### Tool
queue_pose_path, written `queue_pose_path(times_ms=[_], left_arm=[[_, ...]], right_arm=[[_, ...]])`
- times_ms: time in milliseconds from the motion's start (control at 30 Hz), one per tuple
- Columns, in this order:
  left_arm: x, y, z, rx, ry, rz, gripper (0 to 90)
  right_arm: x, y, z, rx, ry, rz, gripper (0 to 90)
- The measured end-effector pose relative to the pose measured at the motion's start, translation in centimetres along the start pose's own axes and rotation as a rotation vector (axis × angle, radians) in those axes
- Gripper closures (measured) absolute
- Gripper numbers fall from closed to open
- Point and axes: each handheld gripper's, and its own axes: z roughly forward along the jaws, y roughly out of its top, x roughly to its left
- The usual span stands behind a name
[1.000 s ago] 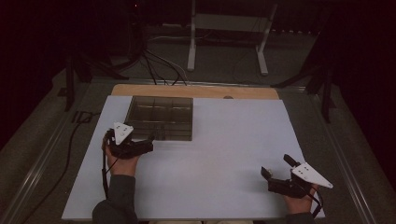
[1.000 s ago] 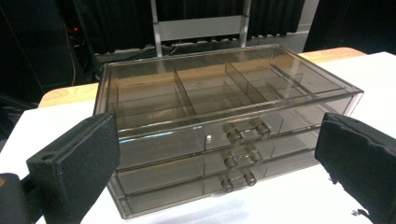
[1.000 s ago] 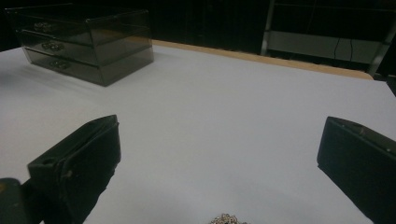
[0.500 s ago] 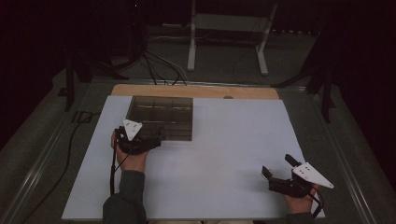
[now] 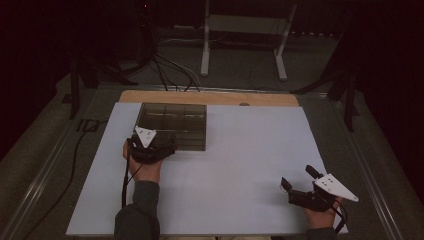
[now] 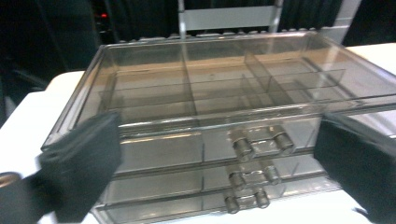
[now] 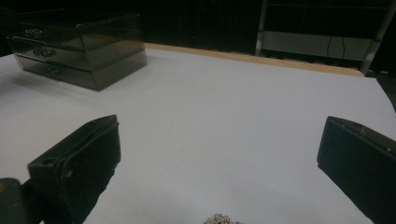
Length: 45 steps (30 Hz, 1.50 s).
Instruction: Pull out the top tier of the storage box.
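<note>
High view: smoked clear drawer box at the far left of the white table; left gripper at its near edge, right gripper well apart, jaws spread. Left gripper view: jaws wide but just been closing, nothing pressed; three stacked drawer handles face it. Right gripper view: small metallic clump between the open jaws.
</note>
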Motion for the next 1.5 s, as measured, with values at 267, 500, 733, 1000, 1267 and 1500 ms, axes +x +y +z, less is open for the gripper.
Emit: queue_pose_path(times_ms=[267, 500, 733, 1000, 1267, 1500], left_arm=[[-1.2, -0.9, 0.6, 0.023, 0.030, -0.034, 18.6], [-2.2, -1.4, 0.4, 0.005, 0.042, -0.036, 30.2], [-2.7, -1.6, 0.6, 0.010, 0.007, -0.037, 45.4], [-3.5, -1.7, 0.9, 0.030, 0.023, -0.046, 55.0], [-3.9, -1.6, 1.0, 0.037, 0.052, -0.061, 55.8], [-4.0, -1.6, 1.1, 0.035, 0.065, -0.055, 55.8]], right_arm=[[0.1, 0.0, 0.0, 0.002, 0.001, -0.006, 0.0], [0.1, 0.0, 0.0, 0.002, -0.001, -0.005, 0.0], [0.1, 0.0, 0.0, 0.003, -0.001, -0.006, 0.0], [0.1, 0.0, 0.0, 0.003, -0.001, -0.007, 0.0], [0.1, 0.0, 0.1, 0.005, 0.000, -0.015, 0.0], [0.2, 0.0, 0.1, 0.005, -0.001, -0.016, 0.0]])
